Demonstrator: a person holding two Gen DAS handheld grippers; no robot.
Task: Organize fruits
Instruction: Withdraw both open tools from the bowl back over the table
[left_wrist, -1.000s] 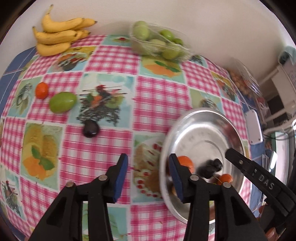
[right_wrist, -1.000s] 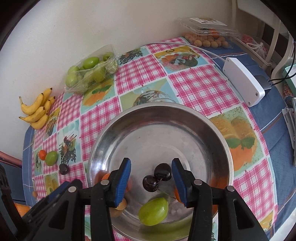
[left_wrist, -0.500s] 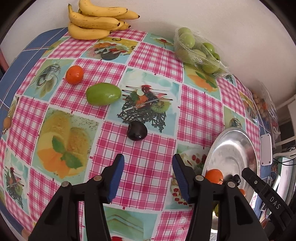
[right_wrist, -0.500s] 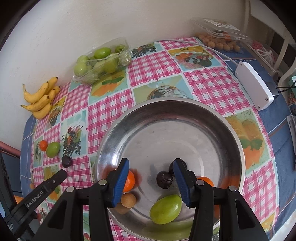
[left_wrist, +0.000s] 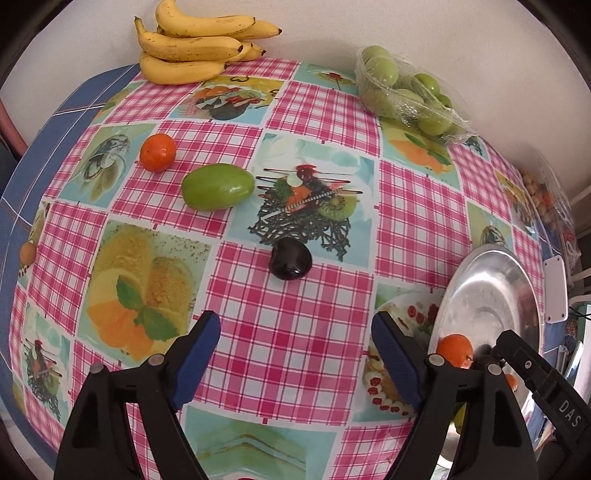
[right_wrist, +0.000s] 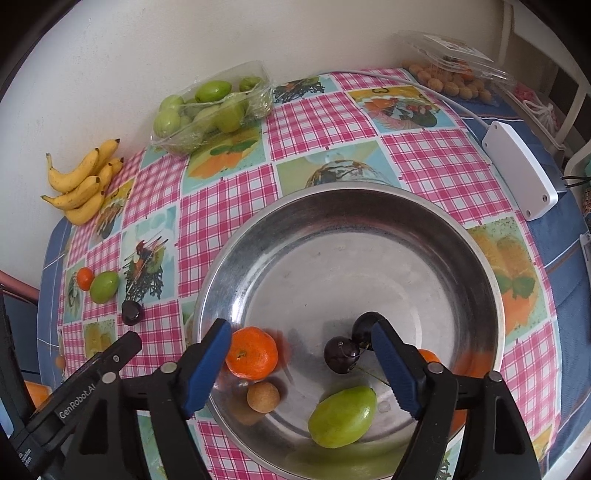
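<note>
Green fruit (left_wrist: 218, 186) lies lengthwise left-right beyond released left claw (left_wrist: 295, 354); right claw (right_wrist: 301, 363) released.

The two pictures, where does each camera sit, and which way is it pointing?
Left wrist: rides on the left claw, looking forward and down over the table at a dark plum, green fruit and bananas; its two open fingers show.
Right wrist: rides on the right claw, looking down into the metal bowl; its open fingers show, plus the left claw's tip at lower left.
Shared: plum, bananas, bowl and bagged green fruit.
</note>
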